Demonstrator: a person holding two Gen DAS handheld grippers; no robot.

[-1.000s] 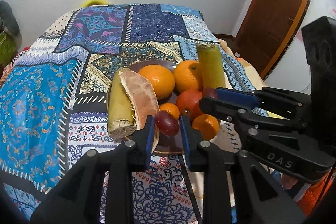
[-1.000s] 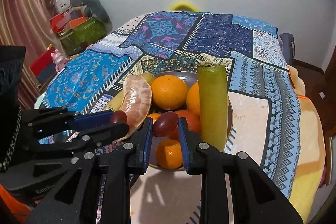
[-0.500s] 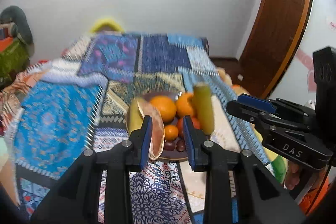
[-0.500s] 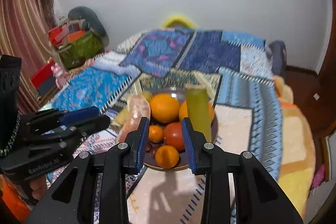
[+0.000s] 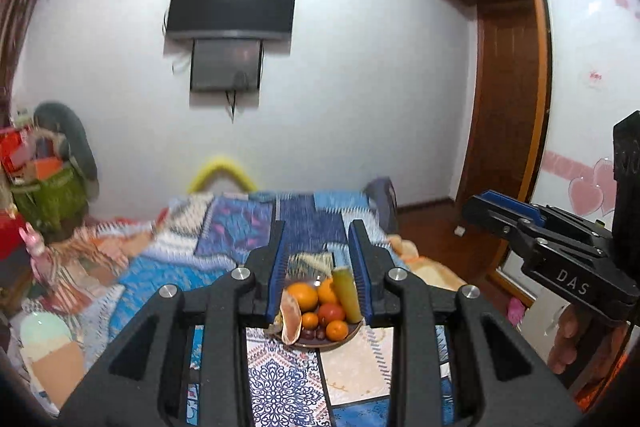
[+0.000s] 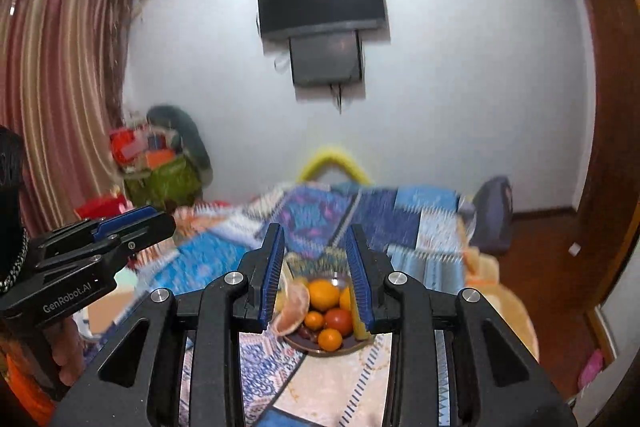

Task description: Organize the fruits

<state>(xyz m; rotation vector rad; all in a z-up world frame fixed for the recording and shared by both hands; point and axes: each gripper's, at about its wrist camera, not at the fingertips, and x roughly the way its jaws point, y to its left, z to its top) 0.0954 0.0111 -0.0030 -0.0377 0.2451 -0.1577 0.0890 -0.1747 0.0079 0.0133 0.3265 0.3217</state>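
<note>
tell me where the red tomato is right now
In both wrist views the red tomato sits near the middle of the plate on the bed, behind the front orange, with the green cylinder on its right.

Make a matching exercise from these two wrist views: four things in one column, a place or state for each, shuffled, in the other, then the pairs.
Things:
1. television
2. plate of fruit
3. left tool
4. green bag

Places or states:
A. jaws apart, nothing between the pads
B. on the patterned bedspread
C. mounted on the white wall
D. in the corner by the striped curtain

Pairs: 1-C, 2-B, 3-A, 4-D
</note>
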